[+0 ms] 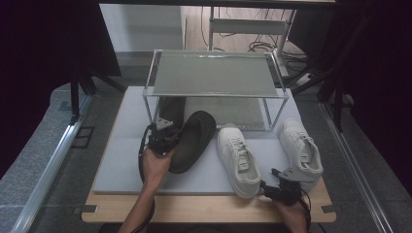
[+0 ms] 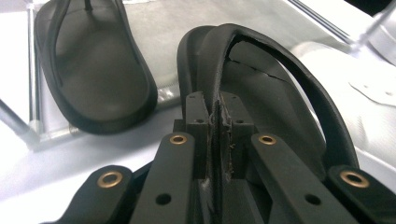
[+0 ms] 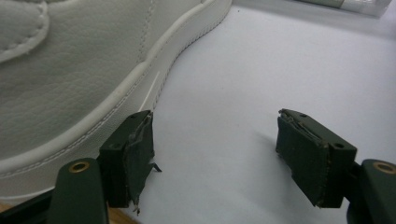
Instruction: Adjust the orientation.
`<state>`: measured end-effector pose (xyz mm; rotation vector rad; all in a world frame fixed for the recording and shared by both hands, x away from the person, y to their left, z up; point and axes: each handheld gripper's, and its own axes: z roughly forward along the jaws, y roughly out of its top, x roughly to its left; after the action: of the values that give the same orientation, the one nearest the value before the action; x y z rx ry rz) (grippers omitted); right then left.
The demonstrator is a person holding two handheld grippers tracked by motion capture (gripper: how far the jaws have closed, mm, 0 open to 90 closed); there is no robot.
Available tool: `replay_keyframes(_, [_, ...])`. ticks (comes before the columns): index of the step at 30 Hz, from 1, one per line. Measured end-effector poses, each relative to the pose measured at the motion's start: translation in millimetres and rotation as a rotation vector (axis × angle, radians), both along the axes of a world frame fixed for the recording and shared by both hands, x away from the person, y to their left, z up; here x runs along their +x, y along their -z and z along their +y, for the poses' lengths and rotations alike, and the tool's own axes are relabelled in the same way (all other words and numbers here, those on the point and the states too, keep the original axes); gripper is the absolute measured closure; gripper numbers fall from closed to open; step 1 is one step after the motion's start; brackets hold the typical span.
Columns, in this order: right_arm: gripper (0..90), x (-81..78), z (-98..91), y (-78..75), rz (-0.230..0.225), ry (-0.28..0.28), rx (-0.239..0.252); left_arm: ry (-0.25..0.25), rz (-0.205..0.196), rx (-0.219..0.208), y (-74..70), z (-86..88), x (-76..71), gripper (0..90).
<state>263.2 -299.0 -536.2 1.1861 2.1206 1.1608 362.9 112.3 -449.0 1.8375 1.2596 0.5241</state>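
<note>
On the grey mat [image 1: 121, 160] there are two dark sandals, one [image 1: 192, 141] at about 9 o'clock and one [image 2: 93, 70] on the lower shelf at 11 o'clock, two white sneakers, one [image 1: 237, 160] at 6 o'clock and one [image 1: 301, 150] at 3 o'clock, and one metal rack [image 1: 214, 73] at 12 o'clock.

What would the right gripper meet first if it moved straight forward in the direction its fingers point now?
Probably nothing soon. The right gripper is open over the bare grey mat, and the white sneaker lies just beside one of its fingers, not between them. Farther on, depth is unclear.
</note>
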Motion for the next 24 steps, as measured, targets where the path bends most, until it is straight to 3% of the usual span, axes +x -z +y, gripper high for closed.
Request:
replay_keyframes(10, [27.6, -0.1, 0.0, -0.1, 0.002, 0.0, 0.001, -0.075, -0.008, -0.028, 12.3, -15.8, 33.9, 83.7])
replay_keyframes(18, [27.6, 0.0, -0.1, 0.0, 0.0, -0.002, 0.0, -0.165, -0.024, 0.01, 19.8, -32.7, 53.6, 83.7])
replay_keyframes(24, [27.6, 0.1, -0.3, 0.1, 0.0, -0.004, 0.002, -0.219, -0.006, 0.022, 27.8, -35.3, 65.0, 83.4])
